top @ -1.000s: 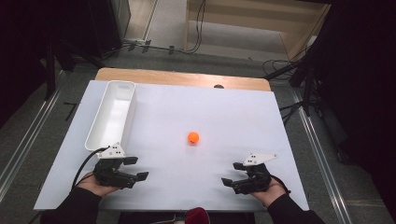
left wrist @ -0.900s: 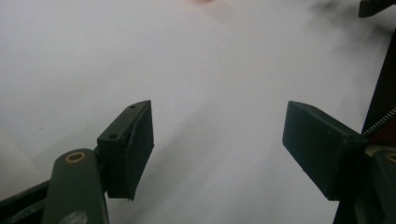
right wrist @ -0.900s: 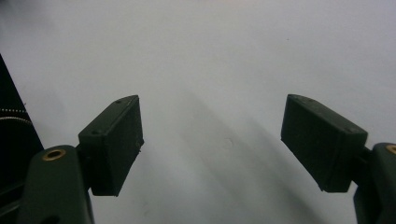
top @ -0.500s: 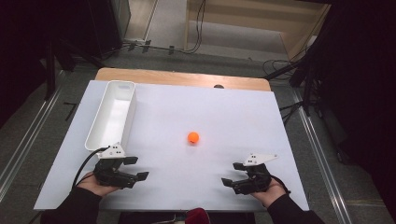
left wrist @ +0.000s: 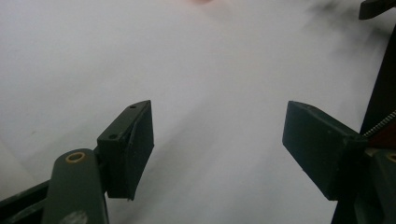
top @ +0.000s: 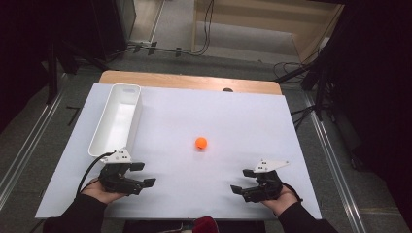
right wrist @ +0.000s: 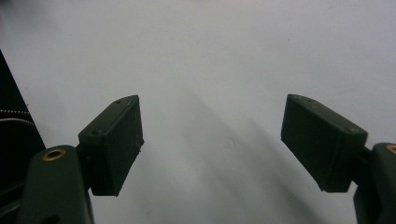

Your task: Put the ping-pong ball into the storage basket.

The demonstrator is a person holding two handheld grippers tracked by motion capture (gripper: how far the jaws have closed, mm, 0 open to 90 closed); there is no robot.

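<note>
An orange ball [top: 201, 142] lies near the middle of the white table top [top: 233, 116]. A long white bin [top: 116, 119] stands at the left side, empty as far as I see. My left gripper [top: 143, 174] rests low at the front left, just below the bin's near end, jaws pointing right and open with nothing between them. My right gripper [top: 242, 182] rests at the front right, jaws pointing left and open, also empty. In the left gripper view the left gripper [left wrist: 219, 140] has bare white table between its jaws. The right gripper [right wrist: 212, 144] in its own view is the same.
A strip of wooden table edge [top: 189, 81] runs along the far side of the white top. Beyond it are floor, cables [top: 209, 29] and dark stands. A red object [top: 205, 225] sits at the bottom edge between the person's forearms.
</note>
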